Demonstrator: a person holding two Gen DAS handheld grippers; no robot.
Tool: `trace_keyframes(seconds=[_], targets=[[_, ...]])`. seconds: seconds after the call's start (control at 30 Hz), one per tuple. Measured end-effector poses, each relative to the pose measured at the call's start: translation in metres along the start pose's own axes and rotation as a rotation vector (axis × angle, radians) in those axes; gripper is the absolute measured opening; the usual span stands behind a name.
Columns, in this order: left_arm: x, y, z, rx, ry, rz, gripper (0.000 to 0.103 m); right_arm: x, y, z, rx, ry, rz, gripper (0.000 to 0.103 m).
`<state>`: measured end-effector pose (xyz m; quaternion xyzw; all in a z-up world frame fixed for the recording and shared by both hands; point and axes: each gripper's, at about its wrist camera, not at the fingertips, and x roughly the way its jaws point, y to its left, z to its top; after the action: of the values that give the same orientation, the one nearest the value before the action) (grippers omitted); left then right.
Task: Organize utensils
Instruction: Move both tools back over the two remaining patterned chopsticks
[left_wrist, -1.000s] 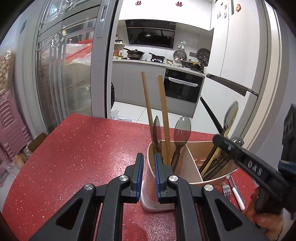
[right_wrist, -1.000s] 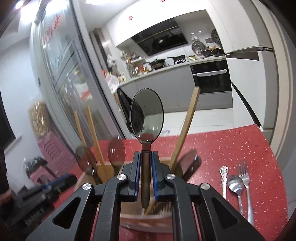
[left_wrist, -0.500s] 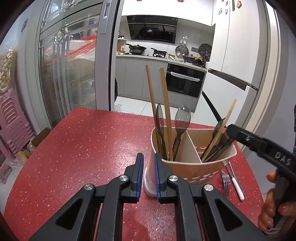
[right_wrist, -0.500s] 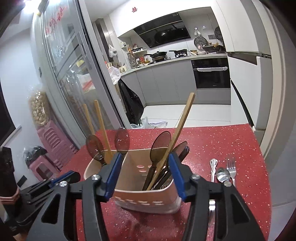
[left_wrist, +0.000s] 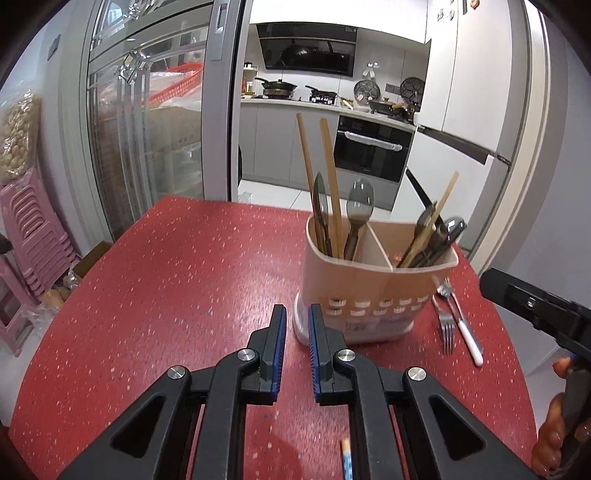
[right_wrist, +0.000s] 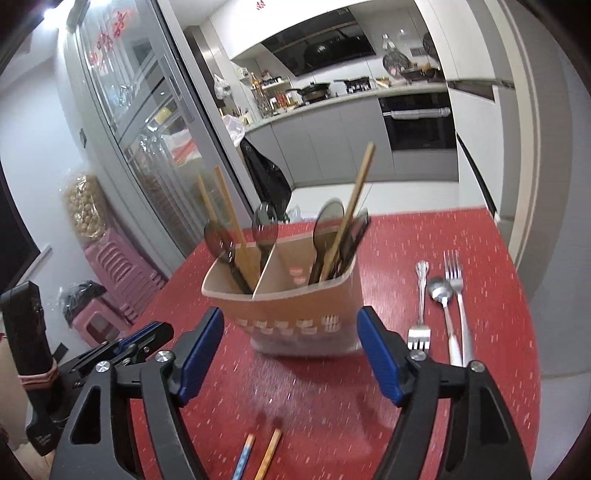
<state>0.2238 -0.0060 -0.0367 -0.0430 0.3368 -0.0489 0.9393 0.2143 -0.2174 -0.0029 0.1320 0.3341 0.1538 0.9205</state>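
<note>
A beige two-compartment utensil holder (left_wrist: 373, 280) (right_wrist: 288, 306) stands on the red table (left_wrist: 177, 280). Its left compartment holds wooden chopsticks (left_wrist: 328, 177) and dark spoons (left_wrist: 360, 206); its right one holds a chopstick and dark spoons (right_wrist: 327, 229). My left gripper (left_wrist: 297, 332) is nearly shut and empty, just in front of the holder's left corner. My right gripper (right_wrist: 290, 343) is wide open and empty, in front of the holder. Two forks and a spoon (right_wrist: 439, 295) lie right of the holder. Two chopsticks (right_wrist: 258, 458) lie on the table near me.
The table's right edge (right_wrist: 524, 295) lies just past the loose cutlery. Pink stools (left_wrist: 26, 236) stand left of the table. A glass sliding door (left_wrist: 147, 122) and the kitchen lie beyond. My right gripper also shows in the left wrist view (left_wrist: 535, 306).
My right gripper let go of the dark spoon into the holder's right compartment, opened wide and pulled back. My left gripper also drew back from the holder.
</note>
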Motion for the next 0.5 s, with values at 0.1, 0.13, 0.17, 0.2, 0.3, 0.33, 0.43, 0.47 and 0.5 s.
trace_keyframes(seconds=[0.1,0.13,0.17,0.2,0.3,0.33,0.43,0.47,0.5], targets=[[-0.006,0.002,-0.012,0.002,0.019,0.016,0.034,-0.008,0.000,-0.014,0.013,0.024,0.001,0.079],[-0.008,0.004,-0.015,0.001,0.025,0.021,0.034,-0.012,0.000,-0.020,0.014,0.033,-0.004,0.080],[-0.010,0.006,-0.021,-0.003,0.035,0.027,0.034,-0.013,0.000,-0.023,0.017,0.038,-0.006,0.080],[-0.012,0.007,-0.025,-0.007,0.041,0.030,0.034,-0.016,0.001,-0.028,0.020,0.045,-0.008,0.081],[-0.016,0.012,-0.037,-0.012,0.064,0.042,0.034,-0.022,0.001,-0.040,0.030,0.066,-0.011,0.081],[-0.018,0.012,-0.039,-0.011,0.069,0.046,0.034,-0.025,0.000,-0.046,0.035,0.074,-0.013,0.081],[-0.023,0.017,-0.051,-0.014,0.090,0.048,0.034,-0.030,0.000,-0.055,0.044,0.089,-0.017,0.081],[-0.024,0.018,-0.055,-0.017,0.097,0.046,0.035,-0.032,0.001,-0.057,0.046,0.093,-0.019,0.081],[-0.024,0.020,-0.058,-0.019,0.103,0.047,0.035,-0.033,0.001,-0.061,0.049,0.098,-0.020,0.082]])
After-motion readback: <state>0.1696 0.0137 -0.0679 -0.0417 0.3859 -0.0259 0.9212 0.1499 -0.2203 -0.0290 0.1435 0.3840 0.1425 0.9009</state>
